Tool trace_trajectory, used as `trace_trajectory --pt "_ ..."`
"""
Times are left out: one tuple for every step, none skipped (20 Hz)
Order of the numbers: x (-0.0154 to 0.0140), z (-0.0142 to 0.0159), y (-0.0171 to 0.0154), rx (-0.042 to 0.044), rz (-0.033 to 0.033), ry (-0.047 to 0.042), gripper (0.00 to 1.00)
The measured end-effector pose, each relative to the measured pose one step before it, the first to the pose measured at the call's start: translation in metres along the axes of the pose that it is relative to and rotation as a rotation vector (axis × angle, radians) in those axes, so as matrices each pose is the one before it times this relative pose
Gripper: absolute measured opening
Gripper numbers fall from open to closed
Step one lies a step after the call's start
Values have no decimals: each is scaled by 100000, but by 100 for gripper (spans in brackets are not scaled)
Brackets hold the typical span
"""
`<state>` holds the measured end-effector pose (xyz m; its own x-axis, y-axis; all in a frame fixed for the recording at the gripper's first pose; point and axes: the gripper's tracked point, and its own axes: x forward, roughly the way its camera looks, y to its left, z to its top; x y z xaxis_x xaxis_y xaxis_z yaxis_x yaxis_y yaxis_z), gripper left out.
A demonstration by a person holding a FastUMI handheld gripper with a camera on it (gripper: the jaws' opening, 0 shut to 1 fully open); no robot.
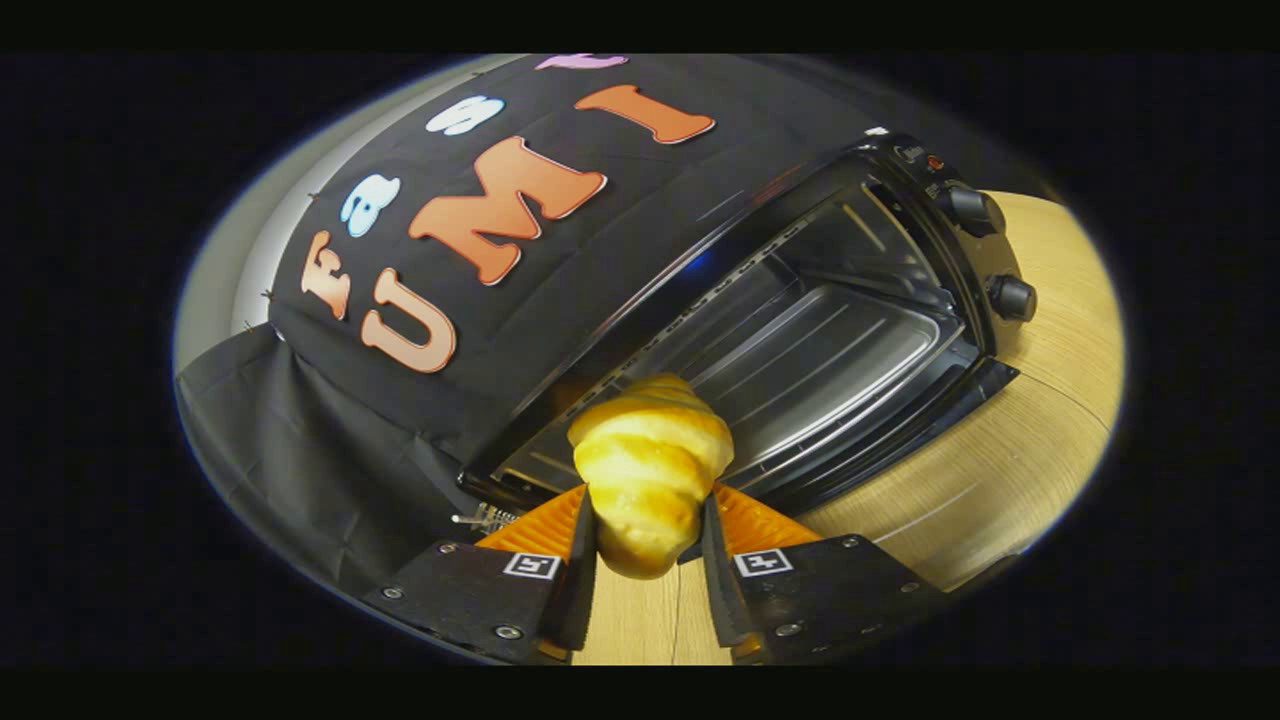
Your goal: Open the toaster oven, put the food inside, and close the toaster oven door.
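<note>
Croissant (650,470), one: clamped between both fingers of the tool (648,535), its upper end projecting ahead of the fingertips, its lower end hidden between them. Toaster oven (800,330), one: just beyond the croissant, cavity exposed, standing on the wooden desk (1010,470). Tray (810,370), one, inside the cavity. Knobs (1010,297), two, on the control panel. Door: mostly hidden behind croissant and fingers, position hard to make out.
</note>
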<state>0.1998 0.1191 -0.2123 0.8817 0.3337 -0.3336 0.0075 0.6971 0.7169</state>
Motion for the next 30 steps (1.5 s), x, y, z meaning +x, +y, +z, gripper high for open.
trace_trajectory --pt "270 243 -104 742 -214 -1094 49" --pt "278 197 36 180 -373 -792 48" --pt "382 165 -101 -107 -561 -392 48" --pt "361 110 153 -170 -550 -399 48" --pt "418 203 173 -15 -391 -281 49" --pt "297 14 96 50 -314 -360 53" --pt "244 138 -55 194 -818 -882 55" --pt "-13 254 -79 236 -1004 -1253 60" --pt "210 -4 -133 376 -1207 -553 62" --pt "-1 -140 -96 -485 -691 -239 67" --pt "92 -112 -17 -1066 -513 -229 69" --pt "-444 215 148 -1071 47 -970 72" --pt "357 74 123 -636 441 -1317 73" --pt "-526 358 132 -506 -247 -1224 77" --pt "-409 -33 15 -934 95 -344 81" --pt "-524 -301 -114 -1655 -548 412 87" --pt "-555 -312 -231 -2212 -800 358 93" --pt "-434 -439 8 -1800 -210 653 97" --pt "-725 -302 -71 -965 93 580 97" --pt "-728 -167 111 -971 232 269 98" --pt "-599 -55 -103 -1263 -148 -15 97" --pt "-792 -176 -8 -1443 -498 136 98" --pt "-735 -125 7 -1824 -259 -165 98" --pt "-979 -263 134 -2736 -50 -118 98" --pt "-925 -220 -137 -3924 -525 175 99" --pt "-1054 -452 -440 -4659 -1177 290 99" --pt "-1214 -388 -646 -5429 -1676 -300 99" --pt "-1113 -362 -612 -5131 -1715 -396 99" --pt "-954 -430 -686 -4915 -1925 -80 99" --pt "-857 -687 -723 -4239 -2107 78 98"
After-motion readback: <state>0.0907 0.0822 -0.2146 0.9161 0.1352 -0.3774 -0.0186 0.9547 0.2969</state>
